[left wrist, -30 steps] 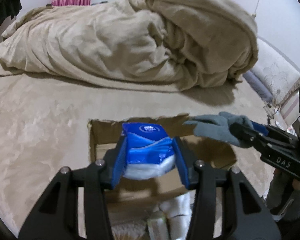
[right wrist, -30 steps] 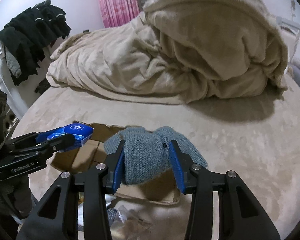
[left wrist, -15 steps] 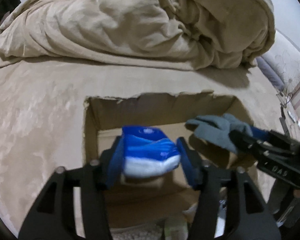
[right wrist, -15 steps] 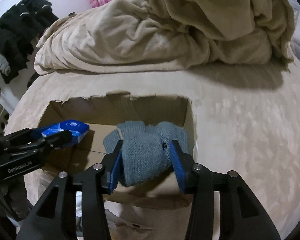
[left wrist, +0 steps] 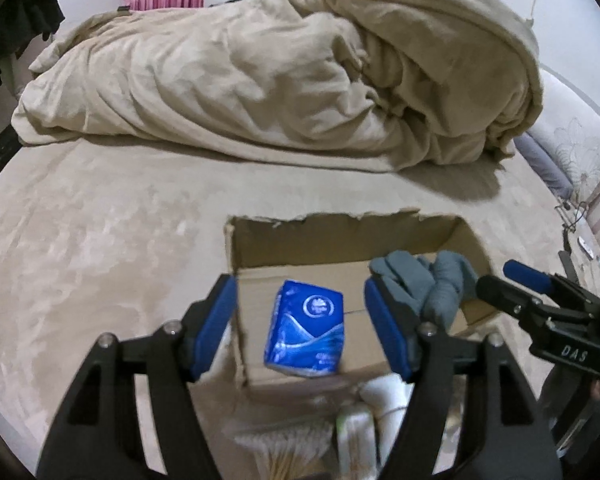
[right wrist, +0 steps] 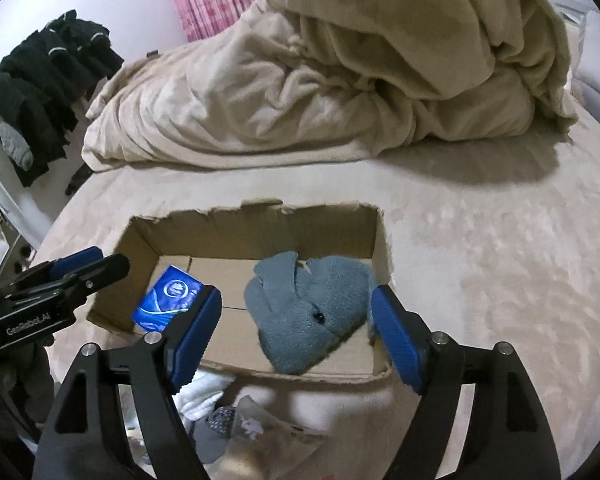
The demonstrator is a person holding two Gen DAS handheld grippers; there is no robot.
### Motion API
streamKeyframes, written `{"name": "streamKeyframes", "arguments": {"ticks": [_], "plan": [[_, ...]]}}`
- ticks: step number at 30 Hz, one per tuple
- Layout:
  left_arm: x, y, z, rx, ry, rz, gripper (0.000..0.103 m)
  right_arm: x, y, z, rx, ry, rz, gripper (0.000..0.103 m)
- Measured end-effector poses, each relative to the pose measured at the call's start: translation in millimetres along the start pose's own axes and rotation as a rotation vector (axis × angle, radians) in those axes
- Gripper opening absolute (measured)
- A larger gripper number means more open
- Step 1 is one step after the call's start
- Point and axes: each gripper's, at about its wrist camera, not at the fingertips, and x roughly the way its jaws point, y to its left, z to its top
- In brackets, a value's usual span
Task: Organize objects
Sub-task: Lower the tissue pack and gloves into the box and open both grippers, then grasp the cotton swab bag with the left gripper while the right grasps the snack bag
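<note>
The tissue pack [left wrist: 306, 330] and grey gloves [right wrist: 308, 314] are released into the cardboard box [right wrist: 260, 232] as both hand-held grippers, left [left wrist: 300, 330] and right [right wrist: 296, 334], are opening; next, the clutter at six o'clock is to be fetched.

Blurred clutter low in both views, and frame edges cutting things short

At six o'clock in the left wrist view the pale clutter [left wrist: 356, 432] between the left gripper's arms smears into white and tan shapes, too soft to name; the grey gloves [left wrist: 424, 284] at three o'clock of the blue tissue pack [left wrist: 306, 330] are partly hidden behind the blue pad, and the right gripper [left wrist: 496, 280] runs off the edge at three o'clock, its far finger hard to see. In the right wrist view the tissue pack's lower corner hides behind the pad, items [right wrist: 236, 420] at six o'clock stay blurred, and dark clothes [right wrist: 40, 80] are cut at ten o'clock
</note>
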Motion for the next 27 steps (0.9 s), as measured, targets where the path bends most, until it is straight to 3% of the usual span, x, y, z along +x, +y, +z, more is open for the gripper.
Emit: {"name": "streamKeyframes", "arguments": {"ticks": [5,10,19,27], "plan": [[-34.2,0.1,-2.1,0.007,-0.05,-0.014,0.071,-24.4,7.8,2.7,-0.017,-0.028,0.003,0.08],[-63.2,0.7,-8.0,0.001,-0.085,-0.047,0.09,-47.3,14.3,1.2,-0.029,-0.055,0.005,0.081],[-94.3,2.9,-37.2,-0.029,-0.087,-0.051,0.091,-81.6,27.4,-16.1,-0.055,-0.072,0.013,0.086],[-86.9,15.2,-77.4,-0.059,-0.004,-0.038,0.091,-91.4,34.9,-44.7,-0.066,-0.048,0.032,0.086]]}}
